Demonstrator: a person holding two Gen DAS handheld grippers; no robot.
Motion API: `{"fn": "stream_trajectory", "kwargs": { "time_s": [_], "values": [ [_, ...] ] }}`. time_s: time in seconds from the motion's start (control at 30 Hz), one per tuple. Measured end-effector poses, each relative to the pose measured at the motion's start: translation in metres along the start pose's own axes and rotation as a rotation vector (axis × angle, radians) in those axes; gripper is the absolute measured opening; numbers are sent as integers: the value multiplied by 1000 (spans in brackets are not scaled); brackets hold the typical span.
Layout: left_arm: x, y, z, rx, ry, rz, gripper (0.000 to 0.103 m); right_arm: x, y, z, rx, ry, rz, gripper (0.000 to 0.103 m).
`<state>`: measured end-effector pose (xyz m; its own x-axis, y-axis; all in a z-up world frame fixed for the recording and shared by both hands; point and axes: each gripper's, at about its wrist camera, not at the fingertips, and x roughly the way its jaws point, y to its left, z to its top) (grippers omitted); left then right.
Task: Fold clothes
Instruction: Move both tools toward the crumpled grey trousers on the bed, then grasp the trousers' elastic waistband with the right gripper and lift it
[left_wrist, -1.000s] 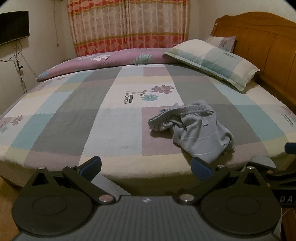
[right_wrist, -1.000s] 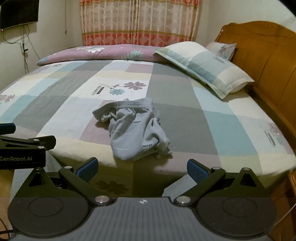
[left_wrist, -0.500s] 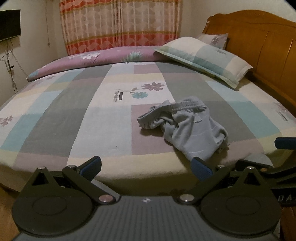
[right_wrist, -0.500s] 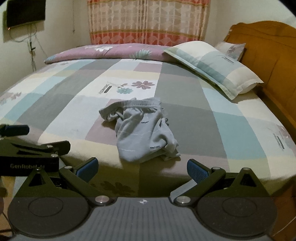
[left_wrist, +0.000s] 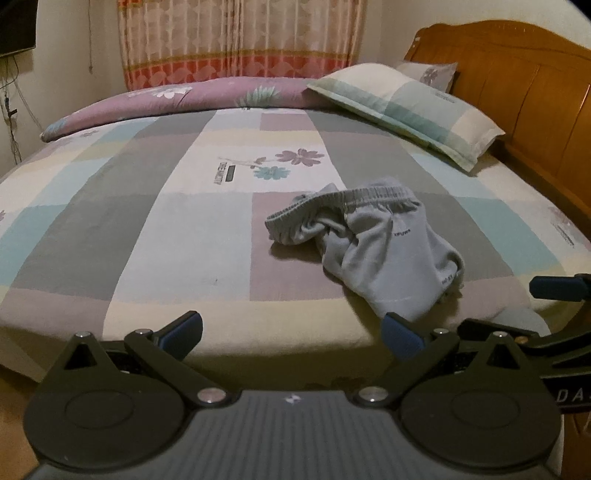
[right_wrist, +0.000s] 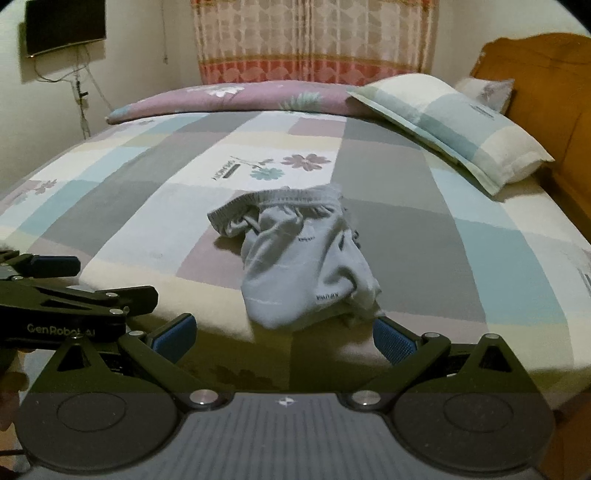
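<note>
Grey shorts (left_wrist: 373, 251) (right_wrist: 306, 258), crumpled in a heap with the elastic waistband bunched toward the far side, near the front edge of the bed (left_wrist: 147, 221), within easy reach for flattening. Left claw (left_wrist: 291, 330) and right claw (right_wrist: 284, 338) spread wide and empty, short of the mattress edge, apart from the cloth. Pillow (left_wrist: 402, 107) well clear by the headboard (left_wrist: 517, 85), leaving room for spreading.

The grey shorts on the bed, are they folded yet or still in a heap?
Not folded. The grey shorts lie crumpled near the bed's front edge, waistband bunched and twisted, fabric lumped unevenly.
</note>
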<state>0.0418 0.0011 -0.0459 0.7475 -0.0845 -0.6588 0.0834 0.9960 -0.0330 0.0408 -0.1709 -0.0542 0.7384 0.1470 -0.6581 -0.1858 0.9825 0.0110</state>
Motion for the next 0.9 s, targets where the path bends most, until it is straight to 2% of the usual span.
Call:
{"fn": "stream_trajectory", "kwargs": {
  "time_s": [0.2, 0.37, 0.47, 0.53, 0.67, 0.8, 0.9],
  "values": [
    [18, -2, 4, 42, -2, 10, 102, 17, -1, 5, -69, -18, 10, 103],
    [36, 4, 9, 20, -19, -49, 102, 38, -12, 15, -55, 18, 60, 102],
    [50, 8, 15, 0, 0, -81, 102, 51, -18, 22, -45, 49, 79, 95],
    [60, 8, 19, 3, 12, -87, 102, 60, -21, 26, -53, 68, 77, 87],
    [75, 8, 31, 27, 34, -99, 100, 75, -25, 37, -87, 84, 80, 84],
    [91, 8, 44, 59, 52, -104, 95, 85, -29, 49, -115, 75, 86, 81],
    [103, 9, 54, 74, 78, -101, 94, 90, -36, 59, -124, 62, 85, 77]
  ]
}}
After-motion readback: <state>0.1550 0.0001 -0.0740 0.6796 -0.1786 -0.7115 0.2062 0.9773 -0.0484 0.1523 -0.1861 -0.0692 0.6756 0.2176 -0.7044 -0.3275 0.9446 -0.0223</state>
